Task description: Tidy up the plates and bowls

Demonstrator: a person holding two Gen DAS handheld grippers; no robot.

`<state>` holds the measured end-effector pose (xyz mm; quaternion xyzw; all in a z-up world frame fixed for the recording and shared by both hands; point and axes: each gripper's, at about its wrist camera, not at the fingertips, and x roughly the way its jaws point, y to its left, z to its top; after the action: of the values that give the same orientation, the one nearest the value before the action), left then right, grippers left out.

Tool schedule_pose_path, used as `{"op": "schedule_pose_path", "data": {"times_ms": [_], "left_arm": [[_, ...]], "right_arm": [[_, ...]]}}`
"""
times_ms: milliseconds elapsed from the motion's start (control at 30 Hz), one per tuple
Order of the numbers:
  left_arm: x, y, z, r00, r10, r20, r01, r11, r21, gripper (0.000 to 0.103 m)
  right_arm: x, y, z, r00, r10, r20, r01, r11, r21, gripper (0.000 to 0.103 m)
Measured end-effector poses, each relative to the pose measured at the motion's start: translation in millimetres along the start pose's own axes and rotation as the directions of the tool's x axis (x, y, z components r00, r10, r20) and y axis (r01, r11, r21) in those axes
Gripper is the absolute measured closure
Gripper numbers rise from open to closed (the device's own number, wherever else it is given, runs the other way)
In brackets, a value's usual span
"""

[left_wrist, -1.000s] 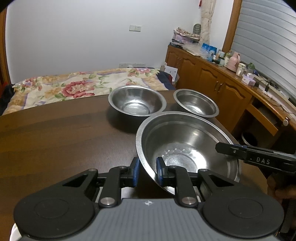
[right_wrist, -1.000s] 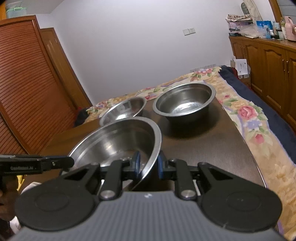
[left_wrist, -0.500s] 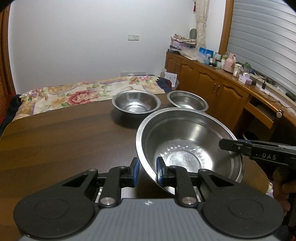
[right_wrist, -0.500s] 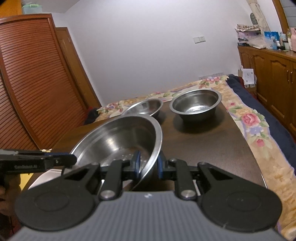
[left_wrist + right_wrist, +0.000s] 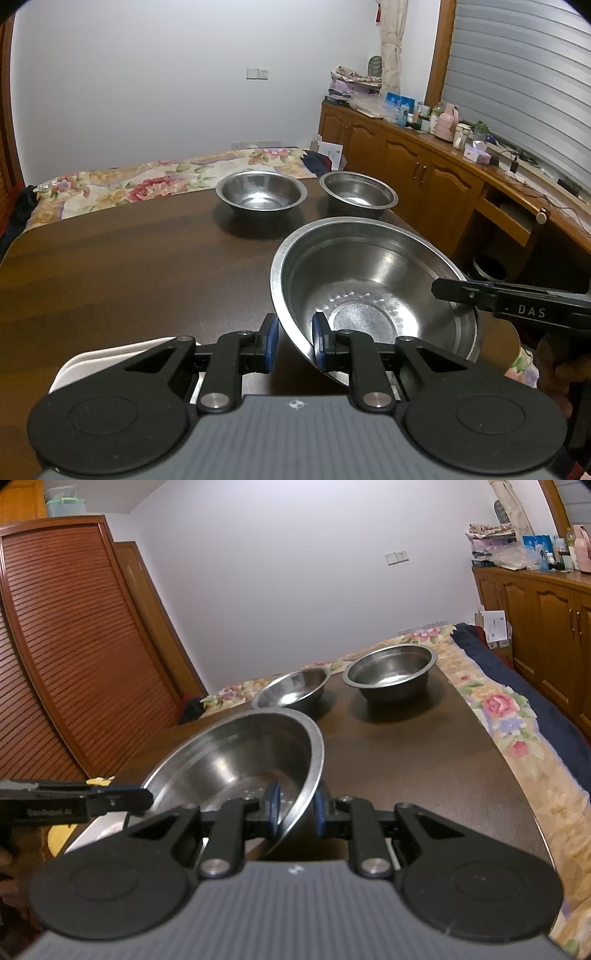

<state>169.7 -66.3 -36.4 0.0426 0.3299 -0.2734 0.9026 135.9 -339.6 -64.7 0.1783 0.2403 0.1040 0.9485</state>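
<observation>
Home bedroom (floral bed (image 5: 122,184), wardrobe (image 5: 66,657))

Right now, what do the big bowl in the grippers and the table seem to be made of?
Large bowl: probably stainless steel, shiny; it mirrors the light and has a thin rolled rim. Table: dark brown wood or wood veneer, satin finish; grain bands show, with soft glare.

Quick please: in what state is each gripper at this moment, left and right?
Left gripper: closed on the rim of the large steel bowl.
Right gripper: closed on the opposite rim of the same bowl.
</observation>
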Motion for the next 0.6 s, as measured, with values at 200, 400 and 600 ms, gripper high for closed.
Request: {"op": "schedule_pose_path", "data": {"times_ms": [200, 400, 600], "left_arm": [[5.0, -2.2, -6.9, 1.000, 0.000, -0.010, 0.000, 1.000, 0.001, 0.081], [8.4, -4.9, -12.9, 1.000, 0.010, -0.019, -0.010, 1.000, 0.028, 0.081], [11.3, -6.8, -15.4, 0.999, 0.017, -0.028, -0.016, 0.999, 0.030, 0.081]], "right_arm": [[0.4, -3.1, -4.7, 1.000, -0.003, -0.004, 0.003, 1.000, 0.000, 0.082], [0.5, -2.2, -10.4, 1.000, -0.006, -0.018, 0.006, 1.000, -0.001, 0.082], [-1.1, -3.7, -16.7, 1.000, -0.009, -0.025, 0.009, 1.000, -0.003, 0.082]]}}
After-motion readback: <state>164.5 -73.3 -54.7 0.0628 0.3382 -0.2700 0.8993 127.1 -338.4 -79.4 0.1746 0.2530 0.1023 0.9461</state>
